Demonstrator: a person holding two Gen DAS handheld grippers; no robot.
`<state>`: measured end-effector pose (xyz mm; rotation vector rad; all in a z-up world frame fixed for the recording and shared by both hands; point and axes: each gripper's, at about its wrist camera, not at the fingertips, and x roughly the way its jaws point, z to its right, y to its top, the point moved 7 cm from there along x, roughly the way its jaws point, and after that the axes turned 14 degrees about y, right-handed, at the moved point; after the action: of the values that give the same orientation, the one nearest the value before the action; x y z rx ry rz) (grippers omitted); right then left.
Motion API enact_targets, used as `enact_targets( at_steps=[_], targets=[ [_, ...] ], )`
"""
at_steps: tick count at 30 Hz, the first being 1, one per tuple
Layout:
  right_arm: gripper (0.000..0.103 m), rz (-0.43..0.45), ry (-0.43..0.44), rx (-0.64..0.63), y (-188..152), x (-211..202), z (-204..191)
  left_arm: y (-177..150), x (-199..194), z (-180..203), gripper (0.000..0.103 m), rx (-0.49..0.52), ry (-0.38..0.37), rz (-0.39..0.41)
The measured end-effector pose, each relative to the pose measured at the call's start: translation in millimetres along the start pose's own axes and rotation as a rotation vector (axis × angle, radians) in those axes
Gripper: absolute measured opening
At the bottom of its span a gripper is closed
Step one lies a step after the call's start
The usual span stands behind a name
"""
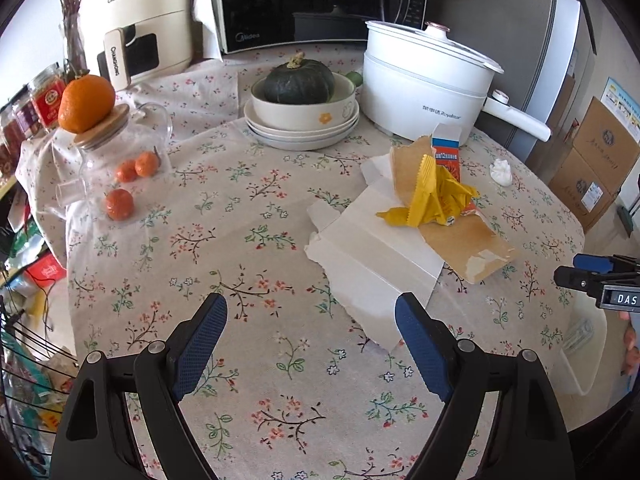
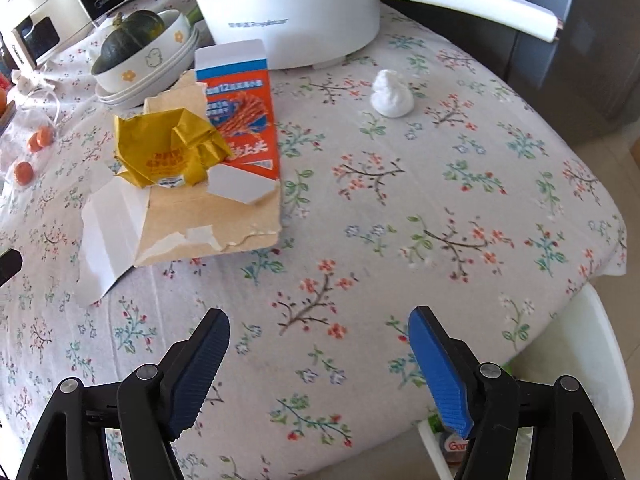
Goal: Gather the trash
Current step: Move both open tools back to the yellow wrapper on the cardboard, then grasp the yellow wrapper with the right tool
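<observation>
Left wrist view looks down on the surface, covered by a floral cloth, with the left tongs spread wide and nothing between their blue pads. Just ahead of them lies the trash: a torn white and brown cardboard sheet, and on it a crumpled yellow foil wrapper leaning against an orange and white snack box. A small crumpled white tissue ball sits apart to the right of the pile, near a white electric cooking pot. Behind the pile a dark green pumpkin rests in a cream bowl on stacked plates. At the left, a glass teapot with a bamboo lid carries a large orange, with small tangerines beside it. The right tongs show at the right edge.

Right wrist view has the right tongs released too, jaws wide and empty above bare cloth, near the surface's edge where a white plastic bin stands below. The wrapper, box and cardboard lie ahead to the left; the tissue ball lies ahead, beside the pot.
</observation>
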<state>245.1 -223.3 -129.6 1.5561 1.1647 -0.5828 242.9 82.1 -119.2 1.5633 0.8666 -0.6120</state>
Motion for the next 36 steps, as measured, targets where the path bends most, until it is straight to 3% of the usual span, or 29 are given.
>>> enact_targets(
  at_steps=[9,14,27,33,35,36],
  targets=[
    [0.079,-0.016,0.050,-0.040,30,42,-56,-5,11,-29,0.088,-0.049,0.010,-0.070],
    [0.080,0.000,0.031,-0.094,54,64,-78,1,9,-35,0.088,-0.030,0.032,-0.057],
    [0.079,-0.015,-0.023,-0.134,90,136,-92,8,9,-47,0.088,-0.049,0.027,-0.061],
    [0.058,-0.018,-0.030,-0.113,87,148,-81,7,13,-50,0.088,-0.074,0.022,-0.079],
    [0.044,-0.023,-0.014,-0.128,87,147,-84,7,14,-50,0.088,-0.082,0.014,-0.086],
    [0.027,-0.025,-0.012,-0.136,87,146,-85,7,15,-50,0.088,-0.084,0.012,-0.090]
  ],
)
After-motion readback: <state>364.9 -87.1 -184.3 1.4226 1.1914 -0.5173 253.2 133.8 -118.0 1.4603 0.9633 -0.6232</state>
